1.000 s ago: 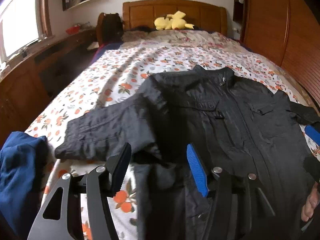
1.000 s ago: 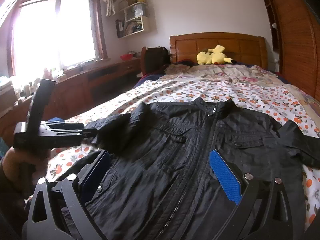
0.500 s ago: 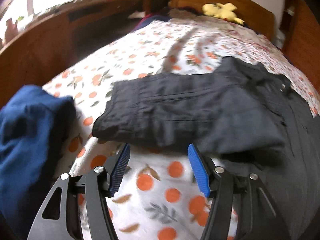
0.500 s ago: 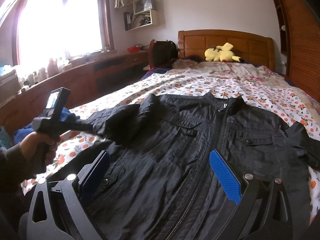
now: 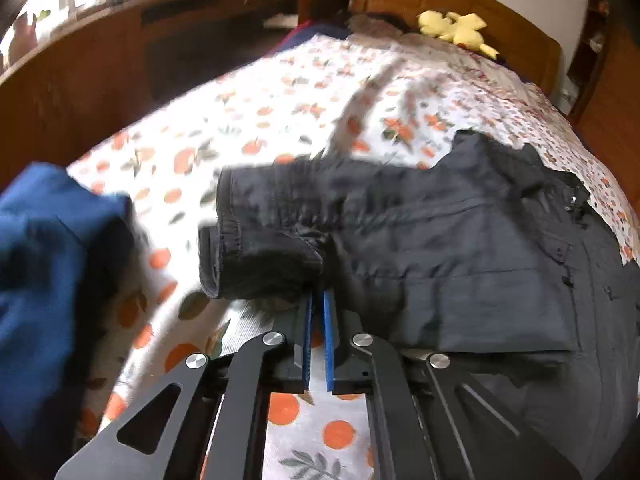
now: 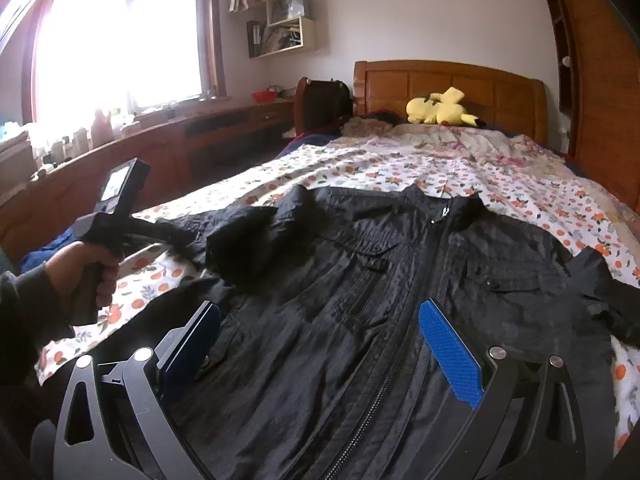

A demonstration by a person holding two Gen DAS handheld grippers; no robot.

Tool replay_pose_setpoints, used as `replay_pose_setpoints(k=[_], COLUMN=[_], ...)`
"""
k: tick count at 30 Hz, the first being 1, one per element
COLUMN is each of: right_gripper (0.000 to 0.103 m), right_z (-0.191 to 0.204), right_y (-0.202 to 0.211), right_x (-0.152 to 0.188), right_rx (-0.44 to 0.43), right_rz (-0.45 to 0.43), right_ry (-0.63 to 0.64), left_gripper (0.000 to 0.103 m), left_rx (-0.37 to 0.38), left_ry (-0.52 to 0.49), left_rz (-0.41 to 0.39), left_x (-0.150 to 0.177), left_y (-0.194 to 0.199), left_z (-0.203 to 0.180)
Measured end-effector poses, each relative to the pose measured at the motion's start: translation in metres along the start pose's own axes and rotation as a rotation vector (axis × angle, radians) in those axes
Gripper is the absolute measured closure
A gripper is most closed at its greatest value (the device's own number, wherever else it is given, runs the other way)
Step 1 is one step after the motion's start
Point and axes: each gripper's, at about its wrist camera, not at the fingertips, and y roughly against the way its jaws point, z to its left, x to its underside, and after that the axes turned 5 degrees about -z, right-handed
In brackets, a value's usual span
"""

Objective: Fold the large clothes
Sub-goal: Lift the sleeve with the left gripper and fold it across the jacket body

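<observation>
A large black jacket lies front up on the bed, zipper closed, collar toward the headboard. Its left sleeve reaches toward the bed's left side. My left gripper is shut on the lower edge of that sleeve near the cuff; in the right wrist view the left gripper shows at the sleeve, held by a hand. My right gripper is open and empty, hovering above the jacket's lower front.
The bed has an orange-print sheet and a wooden headboard with a yellow plush toy. A blue garment lies at the bed's left edge. A wooden desk runs under the window, a wardrobe stands right.
My left gripper moved left to the sleeve and closed on its lower edge near the cuff. My right gripper stayed open over the jacket's lower front.
</observation>
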Motion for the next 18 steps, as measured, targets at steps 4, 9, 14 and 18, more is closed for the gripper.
replay_pose_setpoints(k=[4,9,14,18], right_gripper=[0.006,0.006,0.006,0.006], right_z=[-0.001,-0.014,-0.030,-0.043], right_y=[0.012,0.028,0.042,0.054], right_x=[-0.002,0.004,0.005,0.001], right_rx=[0.010,0.045,0.084,0.109], right_rz=[-0.015,-0.022,-0.026,-0.040], right_ry=[0.008,0.021,0.011,-0.008], left_gripper=[0.099,0.100,0.100,0.100], left_rx=[0.008,0.063,0.152,0.210], left_ry=[-0.055,-0.131,-0.226,-0.282], left_rz=[-0.061,-0.148,-0.226,-0.256], left_x=[-0.009,-0.016,-0.011,0.006], left_y=[0.033,0.088,0.141,0.170], left_z=[-0.026,-0.075,-0.134,-0.175])
